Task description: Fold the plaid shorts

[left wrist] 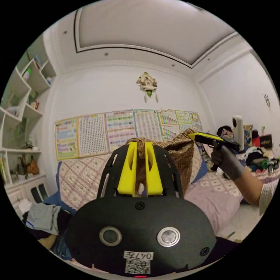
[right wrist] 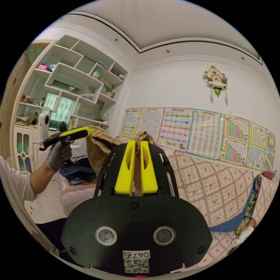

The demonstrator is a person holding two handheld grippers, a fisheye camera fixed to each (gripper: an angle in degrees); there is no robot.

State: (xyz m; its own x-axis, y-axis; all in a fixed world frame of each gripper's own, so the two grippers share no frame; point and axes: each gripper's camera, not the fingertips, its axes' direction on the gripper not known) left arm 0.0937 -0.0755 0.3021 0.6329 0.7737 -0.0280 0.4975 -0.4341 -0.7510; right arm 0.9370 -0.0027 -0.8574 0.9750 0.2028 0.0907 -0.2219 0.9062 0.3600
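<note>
While both my grippers hold it up in the air, the plaid shorts (left wrist: pixel 178 151) hang between them like a little hammock. My left gripper (left wrist: pixel 140 148) has its yellow jaws pinched close on one bunched end of the cloth. My right gripper (right wrist: pixel 137 147) has its jaws pinched close on the other end, where the cloth looks twisted into a knot. In the left gripper view I can see a gloved hand (left wrist: pixel 226 160) holding the other gripper beside the shorts.

I think the shorts are light and very soft. They sag and wrinkle, so they will flop if I let go. They do not look slippery or easy to break. I think the best places to hold are the two corners of the waistband, so the cloth hangs flat and not scrunched.

Below the shorts is a bed (right wrist: pixel 221 189) with a pink checked cover. I think it is soft and wide enough to lay the shorts down. The wall has bright posters (right wrist: pixel 205 132) and a little clock (right wrist: pixel 215 80). White shelves (right wrist: pixel 78 84) stand at one side, and more clothes (left wrist: pixel 43 217) lie in a heap.
</note>
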